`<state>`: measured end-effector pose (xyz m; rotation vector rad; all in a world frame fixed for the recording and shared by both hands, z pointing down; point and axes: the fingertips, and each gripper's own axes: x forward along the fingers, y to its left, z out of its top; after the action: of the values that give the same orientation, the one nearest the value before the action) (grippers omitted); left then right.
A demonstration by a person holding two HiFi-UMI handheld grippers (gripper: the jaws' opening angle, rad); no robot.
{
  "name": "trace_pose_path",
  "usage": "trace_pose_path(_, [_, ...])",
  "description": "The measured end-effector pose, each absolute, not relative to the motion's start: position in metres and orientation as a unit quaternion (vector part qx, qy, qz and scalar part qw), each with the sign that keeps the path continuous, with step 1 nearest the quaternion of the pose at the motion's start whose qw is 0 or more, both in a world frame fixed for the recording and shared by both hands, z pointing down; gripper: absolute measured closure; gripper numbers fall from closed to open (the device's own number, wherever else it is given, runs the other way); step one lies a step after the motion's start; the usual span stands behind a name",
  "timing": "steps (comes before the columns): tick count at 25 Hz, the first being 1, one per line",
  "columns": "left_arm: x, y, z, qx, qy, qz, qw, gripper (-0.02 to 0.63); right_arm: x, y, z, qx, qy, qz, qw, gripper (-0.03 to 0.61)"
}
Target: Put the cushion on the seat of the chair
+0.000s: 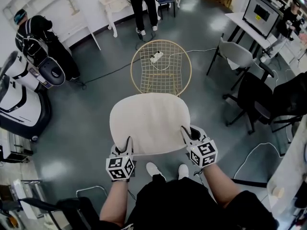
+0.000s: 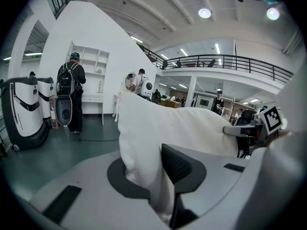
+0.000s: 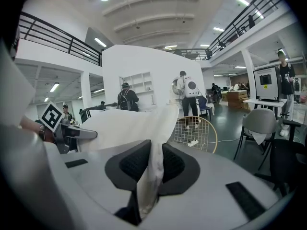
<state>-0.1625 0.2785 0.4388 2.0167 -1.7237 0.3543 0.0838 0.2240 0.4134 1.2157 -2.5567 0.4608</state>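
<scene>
Dark-clothed knees and two bare forearms fill the near edge of the head view, with a pair of white shoes (image 1: 154,169) on the grey floor (image 1: 86,128) between them. Each forearm ends in a hand-held gripper. The left gripper (image 1: 128,143) is clamped on the near left corner of the cream cushion (image 1: 149,122), and the right gripper (image 1: 187,132) is clamped on its near right corner. In each gripper view the fabric is pinched between the dark pads. The cushion hangs spread out flat above the floor, held by these two corners alone. Its far edge lines up with the near rim of the gold wire chair (image 1: 161,75), whose seat is bare. Whether the two touch I cannot tell. A white power strip (image 1: 156,57) shows through the wire. Beyond stand a grey chair (image 1: 236,54) at the right, a person in dark trousers (image 1: 144,8) behind the wire chair, and a person with a backpack (image 1: 33,32) at the left.
</scene>
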Motion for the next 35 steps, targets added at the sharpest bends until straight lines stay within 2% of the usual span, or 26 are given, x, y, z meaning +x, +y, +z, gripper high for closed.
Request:
trace_pose_path(18, [-0.268,0.250,0.441,0.748,-0.614,0.120,0.221,0.526,-0.019,0.199,0.416,0.436,-0.878,0.145,0.132,0.523])
trace_pose_path(35, [-0.237,0.179,0.433,0.764,-0.597,0.125,0.212,0.526,0.016,0.136,0.410,0.455,-0.871,0.141,0.123,0.523])
